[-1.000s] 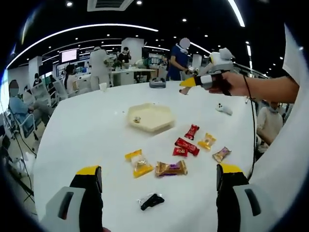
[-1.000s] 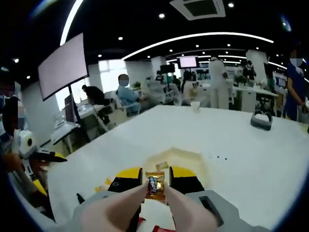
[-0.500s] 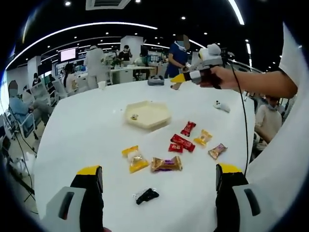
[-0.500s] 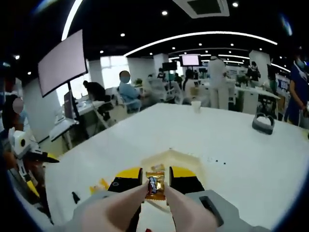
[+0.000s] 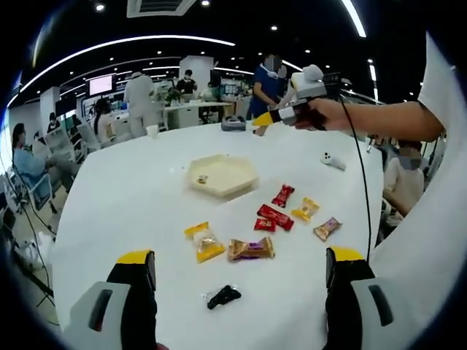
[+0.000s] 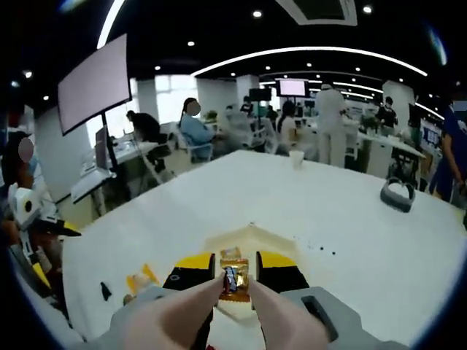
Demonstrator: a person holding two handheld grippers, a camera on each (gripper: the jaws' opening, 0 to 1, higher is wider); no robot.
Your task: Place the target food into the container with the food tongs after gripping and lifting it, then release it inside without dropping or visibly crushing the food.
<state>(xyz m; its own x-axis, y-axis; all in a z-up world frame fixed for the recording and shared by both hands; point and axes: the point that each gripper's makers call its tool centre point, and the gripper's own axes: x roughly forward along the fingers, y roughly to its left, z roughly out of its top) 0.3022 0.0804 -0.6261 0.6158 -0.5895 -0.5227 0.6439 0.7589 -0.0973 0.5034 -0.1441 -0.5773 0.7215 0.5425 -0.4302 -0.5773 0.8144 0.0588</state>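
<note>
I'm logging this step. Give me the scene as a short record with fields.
right gripper: shut on the gold-wrapped snack, held above the table
left gripper: open, empty
container: cream hexagonal tray, one small item already inside
table: white, with loose wrapped snacks, among them a red-wrapped snack and a yellow-wrapped snack

White round tabletop (image 5: 131, 189); cream hexagonal plastic tray (image 5: 222, 175); red (image 5: 282, 195), yellow (image 5: 204, 241) and gold (image 5: 250, 249) wrapped snacks; black-and-yellow jaws grip a gold-wrapped candy (image 6: 234, 278).
</note>
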